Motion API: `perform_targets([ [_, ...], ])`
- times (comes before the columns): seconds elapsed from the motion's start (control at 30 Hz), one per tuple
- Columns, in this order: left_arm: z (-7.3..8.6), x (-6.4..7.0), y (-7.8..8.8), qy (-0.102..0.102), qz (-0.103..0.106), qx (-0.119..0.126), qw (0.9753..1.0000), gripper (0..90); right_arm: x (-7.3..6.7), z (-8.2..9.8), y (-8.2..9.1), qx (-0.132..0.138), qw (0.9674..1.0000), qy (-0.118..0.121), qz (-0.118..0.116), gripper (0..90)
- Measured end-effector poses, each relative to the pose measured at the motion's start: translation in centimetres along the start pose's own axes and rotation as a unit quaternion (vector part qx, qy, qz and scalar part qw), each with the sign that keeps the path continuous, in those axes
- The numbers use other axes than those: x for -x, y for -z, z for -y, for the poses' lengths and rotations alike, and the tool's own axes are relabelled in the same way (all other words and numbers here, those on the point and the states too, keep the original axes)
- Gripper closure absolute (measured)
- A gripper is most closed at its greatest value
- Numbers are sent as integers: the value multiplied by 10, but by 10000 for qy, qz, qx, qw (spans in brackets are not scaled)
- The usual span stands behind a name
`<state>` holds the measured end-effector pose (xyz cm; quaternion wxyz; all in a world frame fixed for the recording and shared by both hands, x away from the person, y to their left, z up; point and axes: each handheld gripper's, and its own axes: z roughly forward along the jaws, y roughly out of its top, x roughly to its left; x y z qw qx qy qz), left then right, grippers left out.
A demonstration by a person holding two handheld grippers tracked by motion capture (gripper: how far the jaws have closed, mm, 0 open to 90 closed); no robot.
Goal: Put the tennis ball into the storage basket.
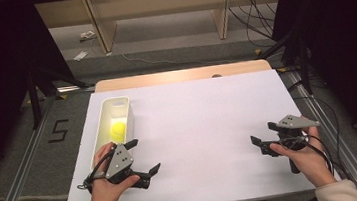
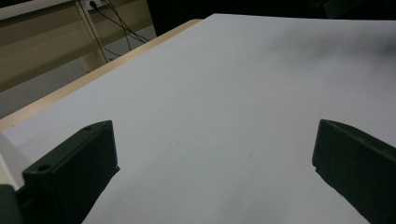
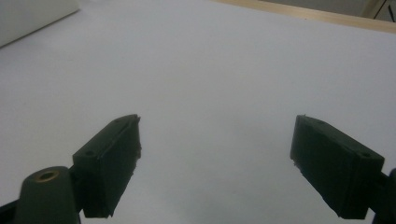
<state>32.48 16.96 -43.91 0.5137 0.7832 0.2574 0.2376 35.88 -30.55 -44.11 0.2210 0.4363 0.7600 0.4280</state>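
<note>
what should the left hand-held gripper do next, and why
Probably swing the left hand-held gripper toward the white bin beside it and reach down for the yellow ball lying inside. Its jaws stand open with nothing between them, and it is the closer one; the right hand-held gripper, also open, is across the table.

one white bin (image 1: 112, 110), one yellow ball (image 1: 117, 129), two tongs (image 1: 143, 157)

You are holding the left gripper (image 1: 144, 157) just beside the bin's (image 1: 100, 131) near end at the table's (image 1: 204, 123) left side; a ball (image 1: 117, 129) is lying in the bin. Your right gripper (image 1: 263, 137) is hovering well apart, near the right edge.
</note>
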Motion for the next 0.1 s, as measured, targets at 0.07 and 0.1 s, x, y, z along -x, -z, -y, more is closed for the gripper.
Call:
perform_targets([
  [0.07, 0, 0, 0, -10, -13, 2, 10000, 0, 0, 0, 0, 2, 10000, 13, 6, 167],
  [0.1, 0, 0, 0, -1, -14, 11, 10000, 0, 0, 0, 0, 9, 10000, 1, 1, 167],
])
